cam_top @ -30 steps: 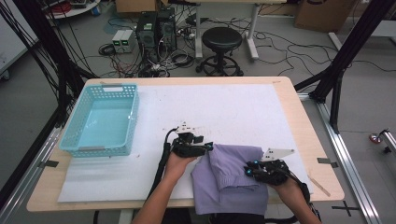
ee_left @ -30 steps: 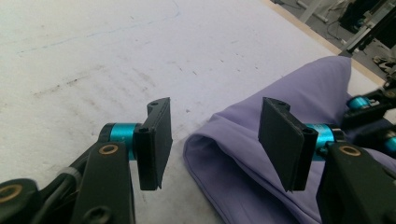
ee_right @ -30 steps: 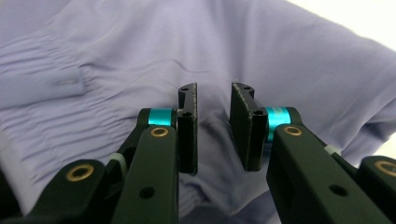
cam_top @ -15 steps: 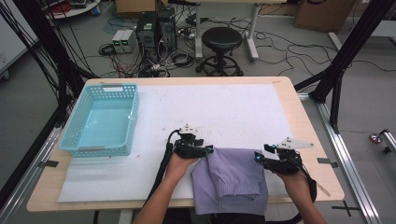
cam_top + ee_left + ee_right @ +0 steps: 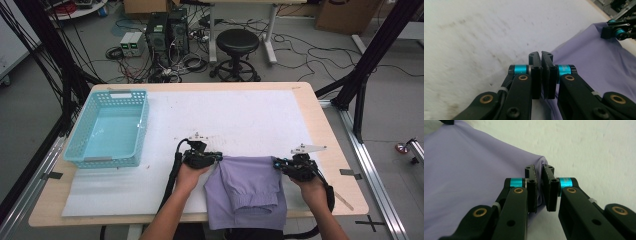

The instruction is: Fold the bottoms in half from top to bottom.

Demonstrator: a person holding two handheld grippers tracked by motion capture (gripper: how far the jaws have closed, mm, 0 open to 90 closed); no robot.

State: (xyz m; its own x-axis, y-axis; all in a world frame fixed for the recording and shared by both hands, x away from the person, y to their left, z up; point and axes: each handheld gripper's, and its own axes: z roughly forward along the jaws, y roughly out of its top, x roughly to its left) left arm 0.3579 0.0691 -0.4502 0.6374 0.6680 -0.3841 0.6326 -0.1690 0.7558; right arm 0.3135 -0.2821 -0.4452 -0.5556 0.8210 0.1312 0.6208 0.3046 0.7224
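A lilac garment (image 5: 245,192) lies flat on the white mat (image 5: 240,115) at the table's near edge and hangs over it. My left gripper (image 5: 218,158) is at its far left corner. In the left gripper view the jaws (image 5: 541,56) have just closed and stand shut, with the garment's (image 5: 594,57) edge running in between them. My right gripper (image 5: 276,163) is at the far right corner. Its jaws (image 5: 539,170) have just been closing and pinch the garment's (image 5: 461,170) corner fold, lilac showing in the gap.
A light blue plastic basket (image 5: 145,120) stands empty at the mat's left end. The wooden table (image 5: 327,145) shows bare past the mat on the right. A black stool (image 5: 237,42) and cables lie on the floor beyond the far edge.
The right hand has slid from on top of the garment out to its far right corner. The cloth now lies flatter and wider. The left hand has stayed in place.
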